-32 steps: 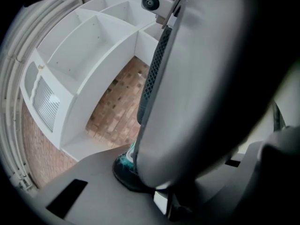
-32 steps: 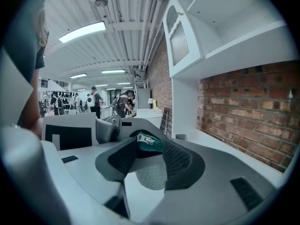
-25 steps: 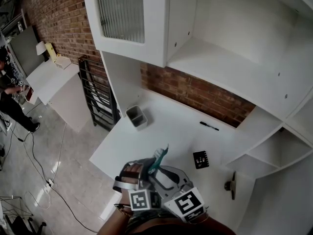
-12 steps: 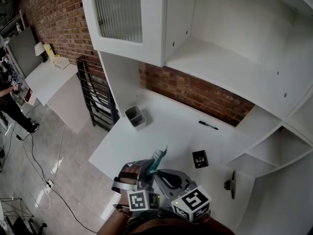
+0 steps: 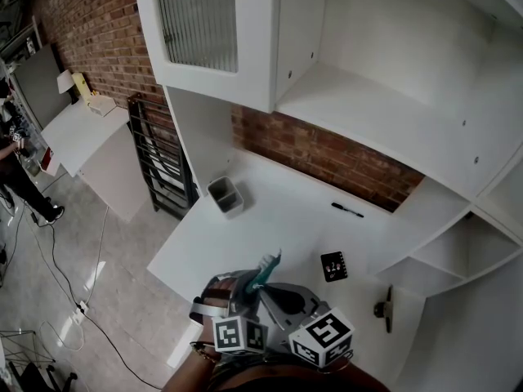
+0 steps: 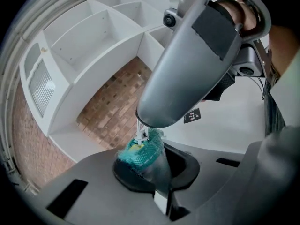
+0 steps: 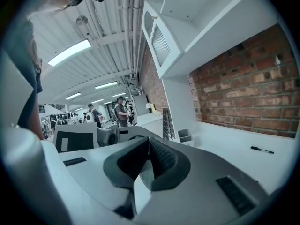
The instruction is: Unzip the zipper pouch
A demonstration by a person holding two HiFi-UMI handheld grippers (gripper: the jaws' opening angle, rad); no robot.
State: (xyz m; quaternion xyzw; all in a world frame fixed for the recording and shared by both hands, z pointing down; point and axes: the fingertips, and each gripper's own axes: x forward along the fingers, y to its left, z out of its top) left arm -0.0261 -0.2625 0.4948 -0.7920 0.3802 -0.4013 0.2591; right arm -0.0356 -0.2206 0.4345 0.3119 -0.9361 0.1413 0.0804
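A teal mesh zipper pouch (image 5: 266, 268) stands up above the white desk's near edge. My left gripper (image 5: 248, 282) is shut on its lower end; in the left gripper view the pouch (image 6: 140, 151) bulges out of the shut left gripper (image 6: 145, 170). A thin white zipper pull (image 6: 140, 134) rises from the pouch's top into the tip of my right gripper (image 6: 142, 124), whose grey body fills the upper right of that view. The right gripper (image 5: 263, 287) has just been closing, with the pull between its jaws. In the right gripper view the right gripper (image 7: 144, 165) looks shut and the pull is hidden.
On the white desk (image 5: 278, 219) stand a grey bin (image 5: 227, 194), a black pen (image 5: 348, 210) near the brick wall and a small black card (image 5: 334, 265). A dark object (image 5: 382, 309) lies at the right. White shelves hang overhead. A person (image 5: 16, 170) stands far left.
The right gripper has rolled, so its marker cube shows a different face and sits slightly further right. The pouch and the left gripper have stayed put.
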